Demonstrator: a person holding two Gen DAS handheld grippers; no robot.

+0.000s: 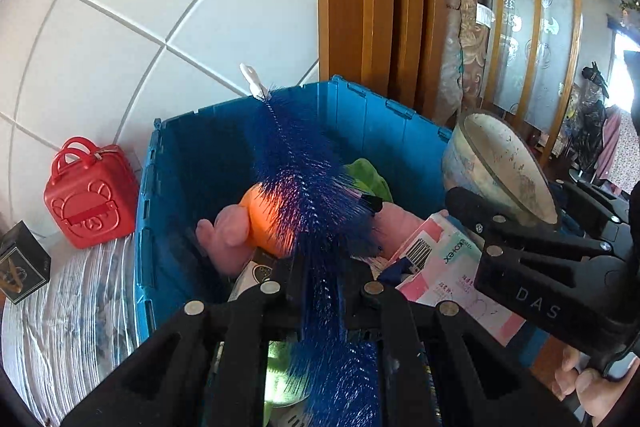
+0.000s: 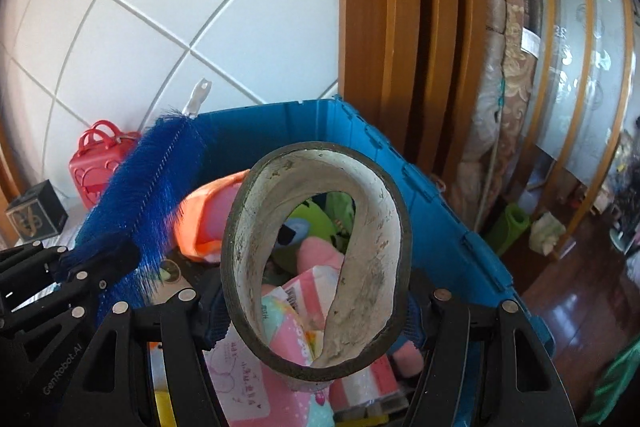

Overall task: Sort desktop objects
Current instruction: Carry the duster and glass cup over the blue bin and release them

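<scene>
White tiled wall with diagonal grout lines backs the scene, with wooden door framing to the right; below it a blue plastic crate (image 1: 360,131) stands on a plastic-wrapped counter (image 1: 72,303).

The crate already holds a good many sorted things: a pink plush toy (image 1: 228,231), an orange item (image 1: 264,223), something green (image 1: 366,177) and a pink tissue pack (image 1: 444,267). Outside it, near the wall, a red toy case (image 1: 86,193) and a small black box (image 1: 22,261) sit on the counter, so by my reckoning the sorting is well advanced but not finished.

The left hand-held gripper (image 1: 318,267) is clamped on a blue bottle brush (image 1: 304,187), held over the crate. The brush's long axis runs away from the gripper, up and toward the far wall of the crate, with its white hanging tab (image 1: 251,79) as the far tip, just above the rim.

The right hand-held gripper (image 2: 316,297) is closed on a worn tape roll (image 2: 316,259), gripped at its lower sides, also above the crate's contents. The roll stands on edge, its open centre facing the camera, so its axis points forward into the crate. Both items seem ready to be dropped in.
</scene>
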